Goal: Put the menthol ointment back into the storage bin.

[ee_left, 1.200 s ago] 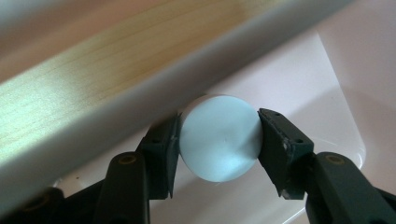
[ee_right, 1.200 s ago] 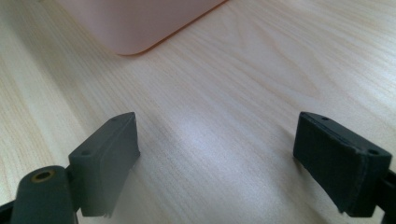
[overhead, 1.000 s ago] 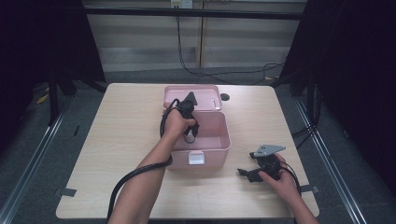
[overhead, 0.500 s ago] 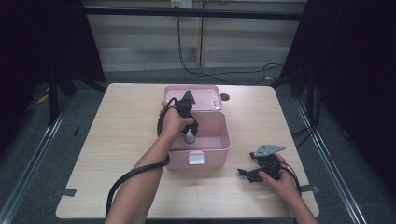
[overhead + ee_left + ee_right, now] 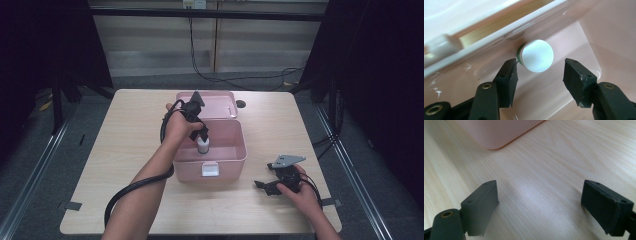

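An open pink box stands mid-table, its lid folded back behind it. Inside it a small bottle with a white cap and a green band stands upright against the box wall. My left gripper points down just above it. Its jaws have just been opening, and in the left gripper view they flank the cap without touching it. My right gripper rests open on the table at the right, and nothing lies between its jaws.
The light wooden table has free room left of the box. A white latch sits on the box's front. A small dark spot lies beside the lid. The box's corner shows ahead of my right gripper.
My left gripper has lifted a little off the bottle, which stays standing in the box. The right hand has kept still.
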### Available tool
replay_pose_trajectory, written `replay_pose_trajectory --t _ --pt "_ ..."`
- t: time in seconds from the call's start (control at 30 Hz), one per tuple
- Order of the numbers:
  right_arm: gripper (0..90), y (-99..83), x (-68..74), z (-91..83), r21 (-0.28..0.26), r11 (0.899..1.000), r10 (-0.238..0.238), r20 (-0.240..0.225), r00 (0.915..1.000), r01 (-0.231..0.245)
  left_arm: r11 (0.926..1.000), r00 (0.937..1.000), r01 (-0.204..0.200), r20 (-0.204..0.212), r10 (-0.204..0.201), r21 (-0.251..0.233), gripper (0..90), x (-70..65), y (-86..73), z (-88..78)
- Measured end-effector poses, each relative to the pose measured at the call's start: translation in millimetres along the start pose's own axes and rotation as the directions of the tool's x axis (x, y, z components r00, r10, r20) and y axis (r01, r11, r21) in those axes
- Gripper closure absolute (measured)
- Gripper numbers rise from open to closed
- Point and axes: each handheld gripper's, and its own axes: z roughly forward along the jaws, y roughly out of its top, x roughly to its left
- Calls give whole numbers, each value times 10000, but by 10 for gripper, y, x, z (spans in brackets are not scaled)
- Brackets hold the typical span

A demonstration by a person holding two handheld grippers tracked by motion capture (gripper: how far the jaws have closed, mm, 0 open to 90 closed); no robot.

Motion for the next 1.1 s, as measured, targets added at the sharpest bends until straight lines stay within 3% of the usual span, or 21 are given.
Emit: replay_pose_trajectory --t 0.37,0.5,0.6,0.67,0.73,0.93,1.1 --pt "140 -3 1 -4 -5 10000 33 24 10000 -33 9993 9996 -253 114 256 -268 441 21 -31 -306" --pt "250 27 -18 -71 206 9997 120 82 9999 -122 9989 9996 -275 27 276 -367 433 50 -45 -440" --pt "333 75 -29 -169 -34 9999 142 145 9998 -142 9984 9996 -279 1 280 -486 426 76 -58 -498" --pt "416 113 -33 -242 -281 9990 339 -248 9991 -346 9983 9997 -252 -47 250 -516 421 97 -68 -534" --pt "470 148 -25 -291 -242 9992 301 -236 9993 -307 9983 9998 -210 -77 207 -538 418 113 -77 -570" --pt "593 226 27 -355 411 9992 52 -500 9987 -32 9972 9996 -231 -172 220 -705 407 125 -97 -664" --pt "713 296 72 -399 881 9961 175 -891 9959 -96 9964 9997 -207 -173 194 -825 393 145 -106 -715"
